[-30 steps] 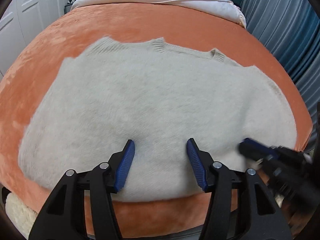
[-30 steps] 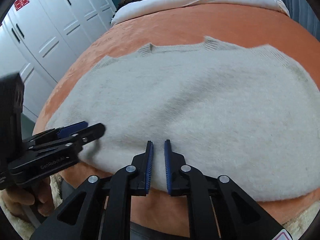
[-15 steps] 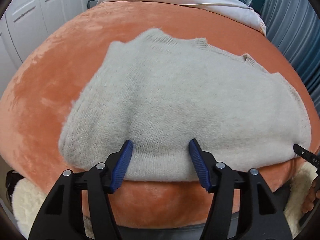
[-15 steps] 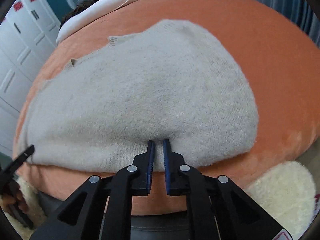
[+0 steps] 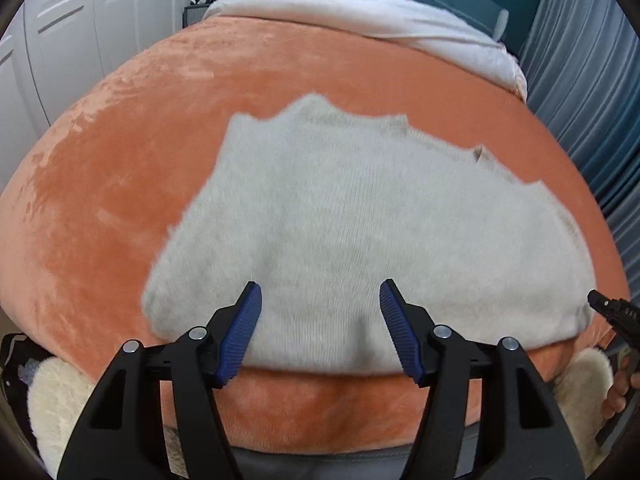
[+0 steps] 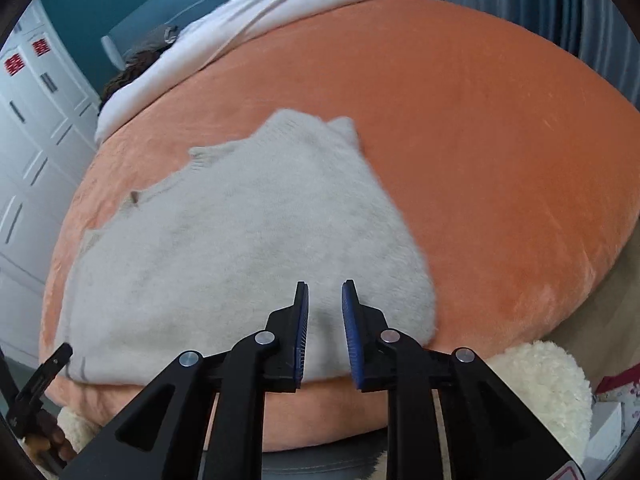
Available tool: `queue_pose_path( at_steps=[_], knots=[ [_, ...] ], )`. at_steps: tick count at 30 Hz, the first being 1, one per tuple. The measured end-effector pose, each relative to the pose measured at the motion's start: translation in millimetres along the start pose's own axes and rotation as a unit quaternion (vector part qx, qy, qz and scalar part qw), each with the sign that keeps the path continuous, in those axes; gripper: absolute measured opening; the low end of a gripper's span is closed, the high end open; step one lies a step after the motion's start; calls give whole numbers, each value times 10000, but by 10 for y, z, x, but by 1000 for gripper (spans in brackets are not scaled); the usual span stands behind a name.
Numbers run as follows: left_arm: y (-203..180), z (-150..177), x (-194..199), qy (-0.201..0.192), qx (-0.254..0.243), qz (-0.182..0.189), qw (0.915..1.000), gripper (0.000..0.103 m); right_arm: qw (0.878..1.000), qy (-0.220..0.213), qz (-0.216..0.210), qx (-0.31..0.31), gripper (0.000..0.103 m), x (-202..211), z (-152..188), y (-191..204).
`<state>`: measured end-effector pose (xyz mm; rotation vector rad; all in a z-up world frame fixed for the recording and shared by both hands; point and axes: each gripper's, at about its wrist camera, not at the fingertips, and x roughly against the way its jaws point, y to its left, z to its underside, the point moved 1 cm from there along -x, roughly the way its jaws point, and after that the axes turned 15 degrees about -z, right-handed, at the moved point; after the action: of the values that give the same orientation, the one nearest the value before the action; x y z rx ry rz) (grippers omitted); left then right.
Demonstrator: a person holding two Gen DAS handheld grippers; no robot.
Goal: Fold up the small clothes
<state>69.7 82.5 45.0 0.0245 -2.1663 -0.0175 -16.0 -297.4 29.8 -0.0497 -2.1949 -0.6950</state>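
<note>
A fluffy cream knit sweater (image 5: 360, 232) lies flat, folded into a compact shape, on the orange plush bed cover (image 5: 100, 208); its ribbed edges point away from me. It also shows in the right wrist view (image 6: 240, 248). My left gripper (image 5: 320, 328) is open and empty, above the sweater's near edge. My right gripper (image 6: 325, 332) is partly open and empty, above the sweater's near right corner. The right gripper's tip (image 5: 612, 312) shows at the right edge of the left wrist view; the left gripper's tip (image 6: 48, 368) shows at lower left of the right wrist view.
A white duvet (image 5: 360, 12) lies at the bed's far end. White wardrobe doors (image 6: 28, 120) stand on the left, blue curtains (image 5: 592, 100) on the right. A cream fleece rug (image 6: 540, 392) lies below the bed's near edge.
Both grippers have pulled back toward the bed's near edge, apart from each other. The right gripper's jaws have opened wider. The sweater lies still.
</note>
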Motion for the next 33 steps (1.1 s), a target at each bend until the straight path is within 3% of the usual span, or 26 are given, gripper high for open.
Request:
queue_pose_path(
  at_steps=[4,8,10,12,14,15,17,19,21,23,24,26,27,28,29,33],
  knots=[
    [-199,-361,-12,-181,-61,122,9997,62,9944,309,-753,673,20,-385,-138,699],
    [-460,-478,-443,282,-387,-70,9988,64,9804,992,-1061,1331,20,-1102,-46,1274],
    [-449,-466,-703,514,-334,-187,9979,66,9775,1266,-838,1467,20,-1460,-22,1327],
    [-414,-509,-781,467,-268,-138,9985,67,9796,1205,-902,1331,11,-1601,-137,1277],
    [-380,-599,-728,433,-227,-39,9988,65,9815,1225,-1085,990,11,-1539,-325,1238],
    [-330,-668,-665,314,-175,5,9994,65,9838,1036,-1100,962,14,-1410,-415,1205],
    [-205,-818,-591,107,-69,71,9999,67,9885,489,-861,1141,32,-1111,-629,1071],
    [-66,-1011,-649,69,36,44,10000,77,9926,117,-452,1125,51,-903,-813,815],
    [36,-1180,-835,213,74,35,9997,81,9952,-82,108,969,55,-850,-1043,463],
    [68,-1286,-1084,522,9,44,9986,82,9965,1,489,678,58,-920,-1185,162],
    [68,-1308,-1198,643,18,47,9979,79,9967,71,608,536,58,-963,-1225,32],
    [45,-1315,-1318,693,10,105,9975,58,9957,249,777,440,58,-1090,-1251,-139],
    [15,-1321,-1342,698,-25,120,9975,38,9957,350,730,448,51,-1124,-1248,-175],
    [-13,-1346,-1332,664,-15,273,9974,12,9964,455,542,459,18,-1150,-1235,-189],
    [-28,-1368,-1306,645,25,396,9971,10,9969,529,351,473,9,-1165,-1228,-179],
    [-8,-1573,-1088,287,207,428,9985,10,9980,-195,-58,601,7,-842,-1390,-5]
  ],
)
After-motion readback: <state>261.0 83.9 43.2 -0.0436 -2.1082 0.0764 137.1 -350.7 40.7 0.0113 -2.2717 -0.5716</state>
